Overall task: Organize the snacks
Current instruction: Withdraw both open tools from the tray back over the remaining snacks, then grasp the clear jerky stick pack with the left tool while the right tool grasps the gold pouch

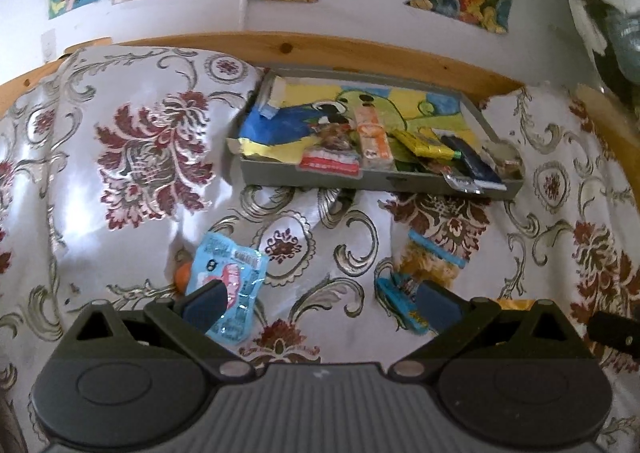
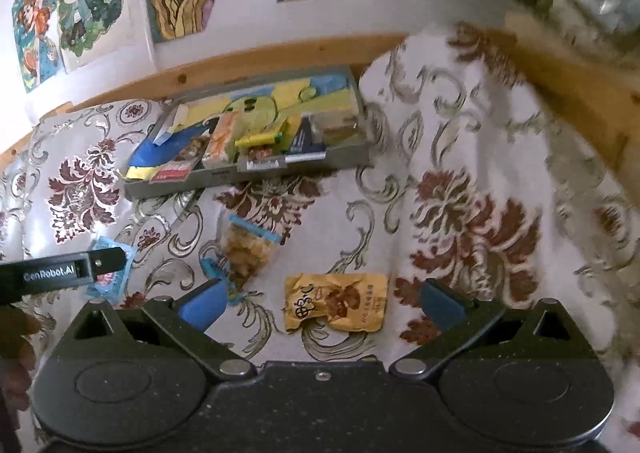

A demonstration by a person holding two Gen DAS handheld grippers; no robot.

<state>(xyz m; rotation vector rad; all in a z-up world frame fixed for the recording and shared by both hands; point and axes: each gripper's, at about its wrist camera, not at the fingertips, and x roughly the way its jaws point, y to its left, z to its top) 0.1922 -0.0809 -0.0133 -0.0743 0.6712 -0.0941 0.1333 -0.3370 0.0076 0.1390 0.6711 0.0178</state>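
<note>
Right wrist view: the right tool (image 2: 320, 303) is seen spread wide, nothing held, its blue pads hovering to either side of the yellow-brown packet (image 2: 336, 307).
Left wrist view: the left tool (image 1: 320, 299) is likewise seen wide and empty, between the light blue packet (image 1: 230, 291) at its left pad and the blue wrapper (image 1: 400, 303) at its right pad.
Yellow-brown packet: it is found flat and crumpled on the patterned bedspread (image 2: 460, 193), well short of the tray; its long axis runs left to right across the right tool's opening, so the pads face its short ends.
Clear snack bag: the bag (image 2: 248, 253) with a blue seal strip lies between the packet and the tray, its long axis running roughly towards the tray, seal end farthest from the tools.
Grey tray: the tray (image 2: 256, 177) is set against the wooden rail (image 2: 280, 53) and is already partly filled with wrapped snacks.
Step in hand: judged to be the pickup of the yellow-brown packet by the right tool.
Advice: the tool is best turned so the narrower width is pinched; the bedspread should not be caught.
Risk: thin foil may slip or buckle.
</note>
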